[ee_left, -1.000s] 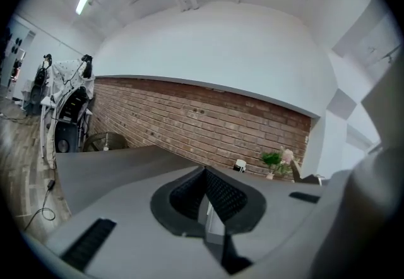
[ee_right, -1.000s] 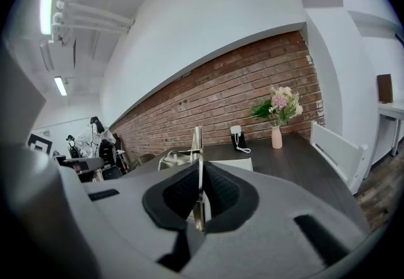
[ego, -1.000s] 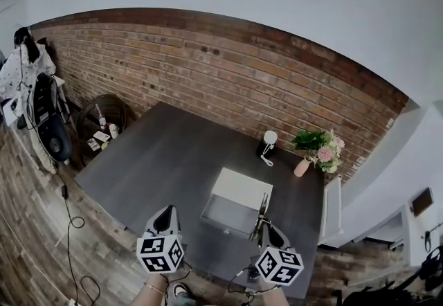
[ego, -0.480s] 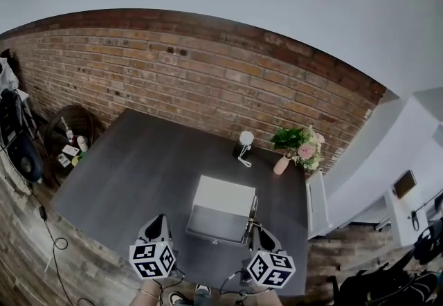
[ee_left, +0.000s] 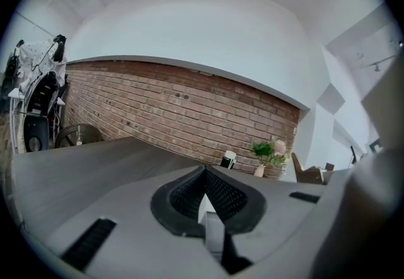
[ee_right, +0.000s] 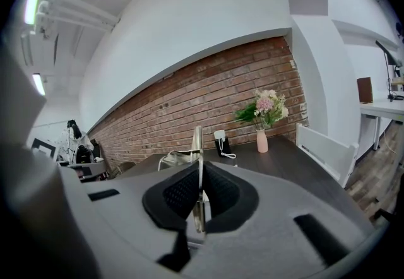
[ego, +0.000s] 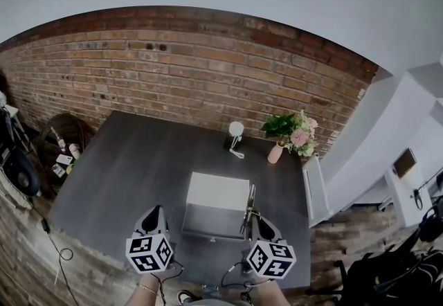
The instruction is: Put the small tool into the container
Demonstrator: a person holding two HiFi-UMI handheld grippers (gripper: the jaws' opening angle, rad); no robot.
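Head view, looking steeply down on a dark bench (ego: 138,159) that stands against a brick wall (ego: 173,69).

Lower centre of the frame: the container (ego: 208,220), an open shallow grey box with its white lid (ego: 220,190) at the far side.

Lower right: the right hand-held gripper (ego: 255,220), with its marker cube (ego: 271,259) below it. In the right gripper view its jaws are closed on the small tool (ee_right: 197,139), a slim metal piece clamped between the pads, with its free end standing up past the jaw tips of the right hand-held gripper (ee_right: 200,170). In the head view the small tool (ego: 248,201) lies along the container's right edge. Whether it touches that edge cannot be told.

Lower left: the left hand-held gripper (ego: 155,210), with its own marker cube (ego: 149,253), is above the near edge of the bench, just left of the container. In the left gripper view the jaws of the left hand-held gripper (ee_left: 203,175) meet at their tips, and no object is gripped between them.

Behind the container, near the wall: a dark object with a white top and a white cord (ego: 235,136). To its right stands a pink vase (ego: 275,154) of flowers (ego: 292,133).

Left edge of the frame: a round basket (ego: 59,140) on the floor. A white chair (ego: 313,190) stands at the right end of the bench.
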